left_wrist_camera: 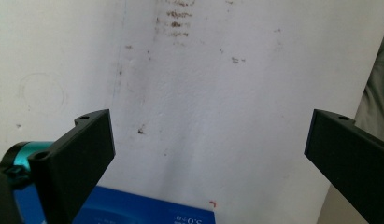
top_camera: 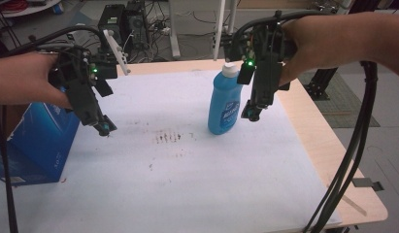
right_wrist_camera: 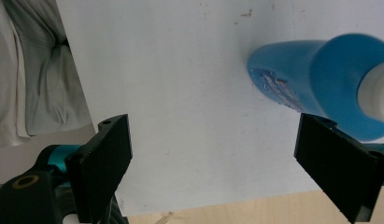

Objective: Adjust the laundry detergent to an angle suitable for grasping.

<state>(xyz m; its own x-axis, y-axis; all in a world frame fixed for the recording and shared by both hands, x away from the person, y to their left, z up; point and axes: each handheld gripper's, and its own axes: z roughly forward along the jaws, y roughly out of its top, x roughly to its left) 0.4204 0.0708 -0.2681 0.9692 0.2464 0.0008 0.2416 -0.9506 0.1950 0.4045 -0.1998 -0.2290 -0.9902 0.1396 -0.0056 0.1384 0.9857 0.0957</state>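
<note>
Right hand-held gripper [top_camera: 251, 114] spread wide with nothing between the jaws, pointing down and hovering just beside the blue bottle [top_camera: 225, 102] — on the side toward the bare wood edge of the tabletop [top_camera: 328, 150]. Seen along its own jaws in the right gripper view, that bottle [right_wrist_camera: 316, 79] off to the right of the gap, white cap [right_wrist_camera: 379, 95] nearest the camera, not yet between the pads. Bottle upright on the white sheet [top_camera: 187, 184], long axis vertical, so probably a short sideways shift toward it needed before any closing around the body. Left hand-held gripper [top_camera: 103, 127] also open and empty, well apart from the bottle across the sheet, hanging above the near corner of a blue box [top_camera: 37, 141] at the tabletop's left edge — the same box's top edge [left_wrist_camera: 147, 212] peeking in below its jaws in the left gripper view. Brown smudges [top_camera: 168, 137] on the sheet between the two. Right hand clearly the nearer one, likely the one to take the bottle.
</note>
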